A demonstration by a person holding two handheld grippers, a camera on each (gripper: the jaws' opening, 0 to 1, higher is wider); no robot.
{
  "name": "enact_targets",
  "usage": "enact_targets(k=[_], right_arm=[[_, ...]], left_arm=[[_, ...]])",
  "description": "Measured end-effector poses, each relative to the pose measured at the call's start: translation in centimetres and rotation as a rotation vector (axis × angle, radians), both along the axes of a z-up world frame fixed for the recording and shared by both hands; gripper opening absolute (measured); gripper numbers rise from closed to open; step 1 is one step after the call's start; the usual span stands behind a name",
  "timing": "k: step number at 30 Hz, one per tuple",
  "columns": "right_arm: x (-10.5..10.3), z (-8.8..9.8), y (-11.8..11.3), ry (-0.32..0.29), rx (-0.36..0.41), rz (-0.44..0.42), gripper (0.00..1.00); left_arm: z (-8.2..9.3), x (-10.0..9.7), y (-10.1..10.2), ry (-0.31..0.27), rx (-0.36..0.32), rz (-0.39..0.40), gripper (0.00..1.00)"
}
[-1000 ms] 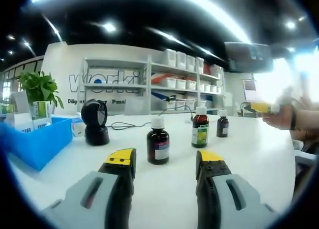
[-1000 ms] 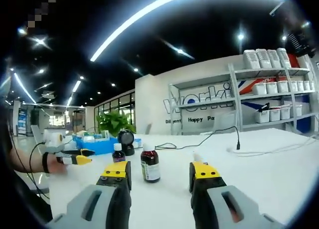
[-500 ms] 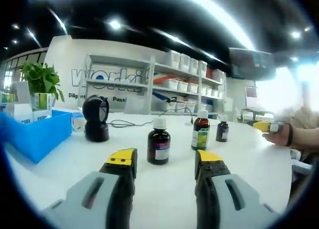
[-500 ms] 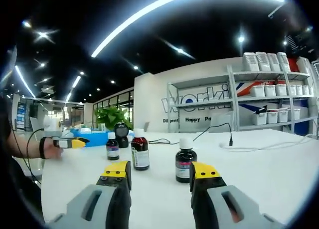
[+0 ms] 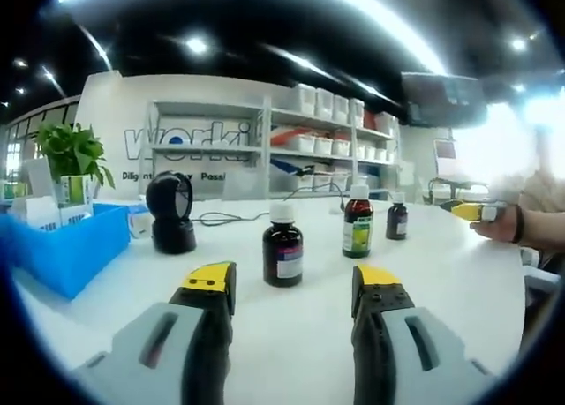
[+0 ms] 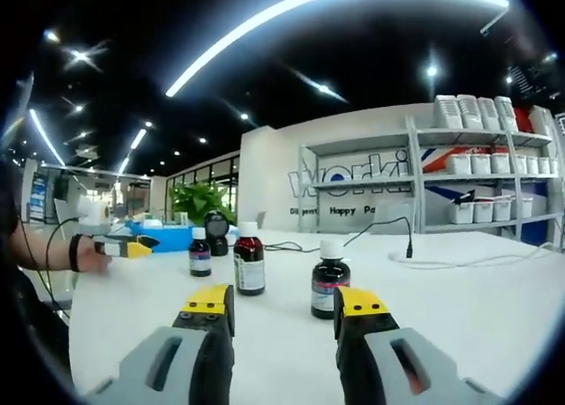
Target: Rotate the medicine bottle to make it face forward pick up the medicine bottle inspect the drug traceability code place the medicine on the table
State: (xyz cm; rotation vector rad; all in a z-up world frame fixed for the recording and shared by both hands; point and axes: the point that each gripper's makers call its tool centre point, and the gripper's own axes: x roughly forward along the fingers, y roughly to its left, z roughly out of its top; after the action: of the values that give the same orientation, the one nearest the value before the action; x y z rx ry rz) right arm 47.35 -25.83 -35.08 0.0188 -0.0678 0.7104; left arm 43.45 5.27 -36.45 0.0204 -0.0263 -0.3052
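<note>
Three medicine bottles stand upright in a row on the white table (image 5: 459,281). Closest in the left gripper view is a dark bottle (image 5: 282,246) with a white cap. Behind it stand a brown bottle (image 5: 357,224) with a green label and a small dark bottle (image 5: 396,220). My left gripper (image 5: 291,281) is open just short of the dark bottle, holding nothing. In the right gripper view the dark bottle (image 6: 329,280), the labelled bottle (image 6: 249,259) and the small bottle (image 6: 200,253) stand ahead of my open right gripper (image 6: 282,301). The left gripper (image 6: 124,246) shows at that view's left, in a hand.
A black barcode scanner (image 5: 170,213) stands left of the bottles, its cable (image 6: 397,237) trailing across the table. A blue bin (image 5: 62,246) with boxes and a plant (image 5: 71,153) sit at the far left. Shelves (image 5: 309,145) with white tubs line the back wall.
The right gripper's camera has swung, so all three bottles now stand ahead of its jaws. The left gripper view has hardly shifted. No bottle has moved.
</note>
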Motion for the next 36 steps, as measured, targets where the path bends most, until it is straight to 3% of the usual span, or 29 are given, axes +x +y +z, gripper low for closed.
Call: enact_targets(k=[6,15,21,28,36], right_arm=[[0.0,0.1,-0.2,-0.001,0.004,-0.012,0.38],[0.2,0.0,-0.6,0.012,0.016,-0.024,0.37],[0.4,0.0,-0.7,0.012,0.012,-0.022,0.39],[0.3,0.2,-0.7,0.006,0.021,-0.013,0.41],[0.5,0.5,-1.1,0.000,0.041,-0.024,0.44]], left_arm=[[0.4,0.0,0.6,-0.025,0.030,0.033,0.46],[0.6,-0.1,0.6,-0.033,0.016,0.023,0.49],[1.3,-0.3,0.4,-0.078,0.048,0.018,0.47],[0.2,-0.2,0.3,-0.007,0.025,0.028,0.46],[0.3,-0.2,-0.4,-0.016,0.040,-0.006,0.44]])
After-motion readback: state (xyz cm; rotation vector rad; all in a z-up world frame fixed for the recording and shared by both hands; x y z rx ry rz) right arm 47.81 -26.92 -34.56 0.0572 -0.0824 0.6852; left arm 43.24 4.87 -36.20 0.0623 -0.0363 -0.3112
